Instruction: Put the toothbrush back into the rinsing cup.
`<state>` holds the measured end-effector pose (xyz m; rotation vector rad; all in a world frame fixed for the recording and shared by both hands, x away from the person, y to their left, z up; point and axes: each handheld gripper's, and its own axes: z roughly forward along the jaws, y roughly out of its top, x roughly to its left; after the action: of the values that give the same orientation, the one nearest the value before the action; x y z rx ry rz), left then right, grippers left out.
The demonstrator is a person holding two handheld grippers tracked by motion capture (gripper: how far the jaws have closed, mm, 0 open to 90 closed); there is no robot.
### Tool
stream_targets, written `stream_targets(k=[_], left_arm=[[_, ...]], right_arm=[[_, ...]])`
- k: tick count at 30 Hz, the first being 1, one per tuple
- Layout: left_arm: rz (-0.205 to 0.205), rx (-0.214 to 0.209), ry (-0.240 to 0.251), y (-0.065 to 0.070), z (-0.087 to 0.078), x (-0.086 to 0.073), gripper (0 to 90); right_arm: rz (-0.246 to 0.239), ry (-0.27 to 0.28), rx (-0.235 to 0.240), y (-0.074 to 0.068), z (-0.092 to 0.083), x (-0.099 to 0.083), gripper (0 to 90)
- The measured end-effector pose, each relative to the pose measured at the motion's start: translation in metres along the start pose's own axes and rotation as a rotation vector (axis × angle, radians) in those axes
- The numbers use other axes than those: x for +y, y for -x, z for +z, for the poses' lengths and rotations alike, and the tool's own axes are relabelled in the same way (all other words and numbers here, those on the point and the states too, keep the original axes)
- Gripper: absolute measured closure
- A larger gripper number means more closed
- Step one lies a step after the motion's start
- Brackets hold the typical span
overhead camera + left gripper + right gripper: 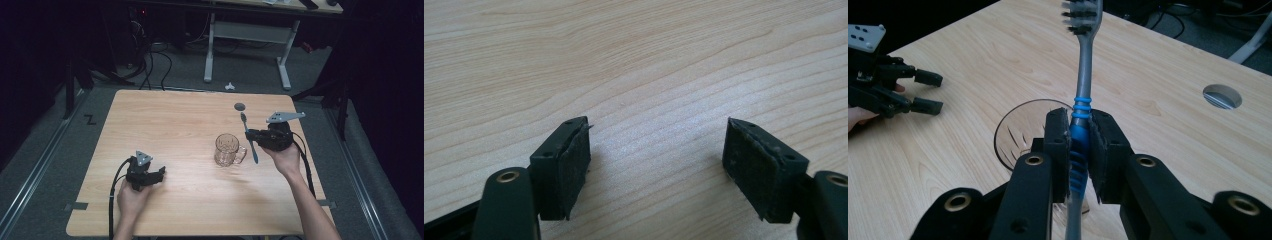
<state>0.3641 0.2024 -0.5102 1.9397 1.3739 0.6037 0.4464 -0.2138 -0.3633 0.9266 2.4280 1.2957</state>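
Observation:
My right gripper (253, 137) (1080, 145) is shut on a grey and blue toothbrush (249, 137) (1082, 115), clamping its blue ribbed grip, with the bristle head pointing away from me. It hangs just right of and above a clear glass mug (228, 149) (1020, 132) that stands upright near the table's middle. My left gripper (161, 175) (656, 167) rests low at the front left with its jaws wide apart over bare wood, nothing between them. It also appears far off in the right gripper view as the left gripper (928, 92).
The light wooden table (165, 120) has a round cable hole (240, 106) (1222, 96) at its back right. Beyond the far edge stands a white desk frame (245, 37) with cables on the grey floor. Metal rails run along both sides.

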Motion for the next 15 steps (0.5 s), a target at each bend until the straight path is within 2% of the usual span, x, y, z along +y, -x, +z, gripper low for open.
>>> stream_targets(k=[15], left_arm=[[0.0, 0.0, 0.0, 0.0, 0.0, 0.0, 27.7]], right_arm=[[0.001, 0.059, -0.01, 0.0, 0.003, 0.012, 79.6]])
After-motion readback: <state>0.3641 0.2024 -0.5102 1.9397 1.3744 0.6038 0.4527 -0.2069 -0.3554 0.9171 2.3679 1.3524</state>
